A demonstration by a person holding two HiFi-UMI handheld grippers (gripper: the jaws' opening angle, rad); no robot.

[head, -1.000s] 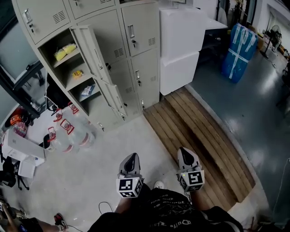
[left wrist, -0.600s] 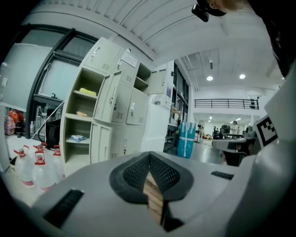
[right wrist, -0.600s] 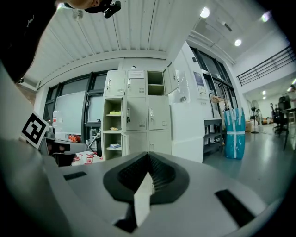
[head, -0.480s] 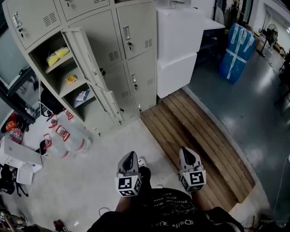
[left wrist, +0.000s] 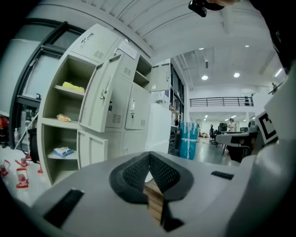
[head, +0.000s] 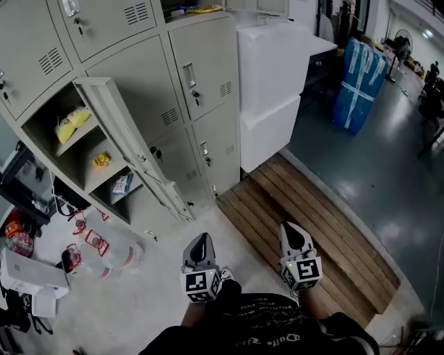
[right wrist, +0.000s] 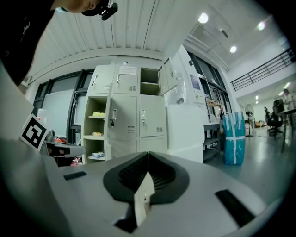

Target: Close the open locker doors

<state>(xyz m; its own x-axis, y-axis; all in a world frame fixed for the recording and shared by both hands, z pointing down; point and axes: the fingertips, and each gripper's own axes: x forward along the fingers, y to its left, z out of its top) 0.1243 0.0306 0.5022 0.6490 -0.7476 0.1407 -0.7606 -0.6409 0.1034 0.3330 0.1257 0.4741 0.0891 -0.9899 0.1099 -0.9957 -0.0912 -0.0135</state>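
The beige lockers stand ahead at the upper left. A tall door hangs open over shelves holding yellow packs, and a lower door is open beneath it. A top compartment is open too. In the left gripper view the open door and shelves lie left of my left gripper. Both my left gripper and right gripper are shut, hold nothing, and point level at the lockers from well short of them. In the right gripper view my right gripper faces the lockers.
White foam blocks stand right of the lockers, with a blue wrapped bundle beyond. A wooden pallet lies on the floor under the right gripper. Water jugs with red handles and a white box sit at the left.
The person has stepped forward with both grippers. The lockers now look larger and nearer, and the top open compartment has come into view. Both grippers stay shut.
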